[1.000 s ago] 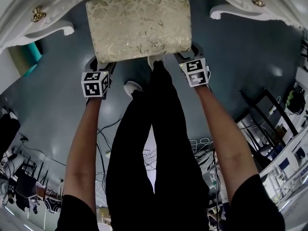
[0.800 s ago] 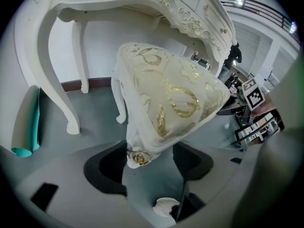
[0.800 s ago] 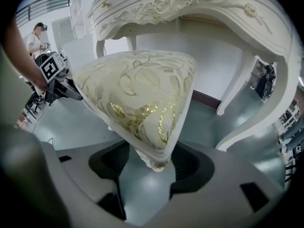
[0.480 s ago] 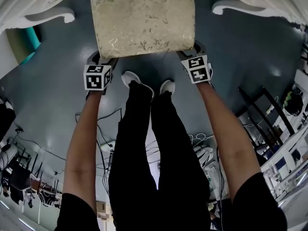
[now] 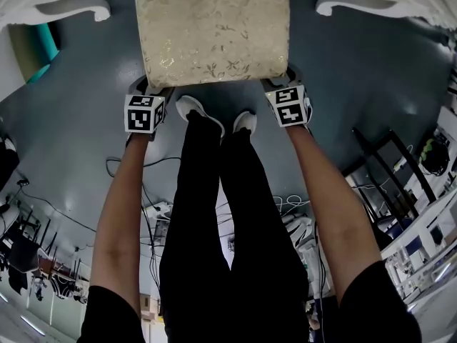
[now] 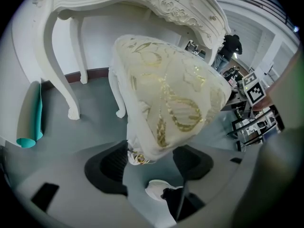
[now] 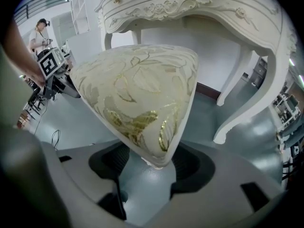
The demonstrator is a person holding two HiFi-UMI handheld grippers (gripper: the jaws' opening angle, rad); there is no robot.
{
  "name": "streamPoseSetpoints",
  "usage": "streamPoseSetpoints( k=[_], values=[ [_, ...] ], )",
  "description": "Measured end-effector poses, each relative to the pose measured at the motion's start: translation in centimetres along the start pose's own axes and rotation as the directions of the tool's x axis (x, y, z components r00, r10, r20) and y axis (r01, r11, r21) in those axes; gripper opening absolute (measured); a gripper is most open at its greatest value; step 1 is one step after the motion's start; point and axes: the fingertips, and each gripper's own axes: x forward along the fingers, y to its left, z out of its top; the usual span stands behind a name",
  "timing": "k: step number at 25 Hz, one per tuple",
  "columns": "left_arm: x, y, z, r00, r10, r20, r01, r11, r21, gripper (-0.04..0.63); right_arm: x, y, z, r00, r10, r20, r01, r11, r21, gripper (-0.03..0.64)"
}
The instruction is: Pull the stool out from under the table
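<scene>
Grey floor (image 5: 357, 70), brocade stool (image 5: 213, 31), left claw (image 6: 152, 163) and right claw (image 7: 151, 161) tight on its corners.

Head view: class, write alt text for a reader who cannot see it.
A cream and gold stool is held at its near corners by the left gripper and the right gripper. White table feet show at both top corners, the person's legs below.

We see the grey floor (image 5: 357, 70) bearing the stool (image 5: 213, 31), white shoes (image 5: 194, 108) just beside it, a teal roll (image 5: 44, 45) to its left.
</scene>
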Motion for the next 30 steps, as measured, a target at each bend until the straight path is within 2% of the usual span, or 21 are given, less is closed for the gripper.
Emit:
streamPoseSetpoints(
  k=[6,12,17,22,30],
  values=[
    [-0.9,-1.2,-1.3,0.999,0.033,0.007,-0.033,0.999,0.036,0.301,-1.1,1.1,-1.8,1.000,0.016,-0.003,-0.016,1.000,0.019,0.287],
    [-2.1,-2.0,-2.0,0.999,0.051,0.018,-0.051,0.998,0.022,0.301,-2.1,1.6,-2.2,1.000,0.019,0.006,-0.019,1.000,0.002,0.287],
    [-1.6,-5.3,-5.5,0.999,0.044,0.013,-0.044,0.999,0.003,0.301,-3.2,1.7,-6.1,1.000,0.026,-0.001,-0.026,0.999,-0.025,0.287],
    [-1.7,-5.5,-6.0,0.999,0.054,0.005,-0.054,0.998,-0.012,0.301,-3.0,1.6,-5.9,0.999,0.037,-0.009,-0.037,0.998,-0.042,0.287],
    [-1.7,-5.5,-6.3,0.998,0.068,-0.004,-0.068,0.998,0.013,0.301,-3.1,1.8,-6.0,0.999,0.039,-0.006,-0.040,0.998,-0.040,0.287]
  ],
)
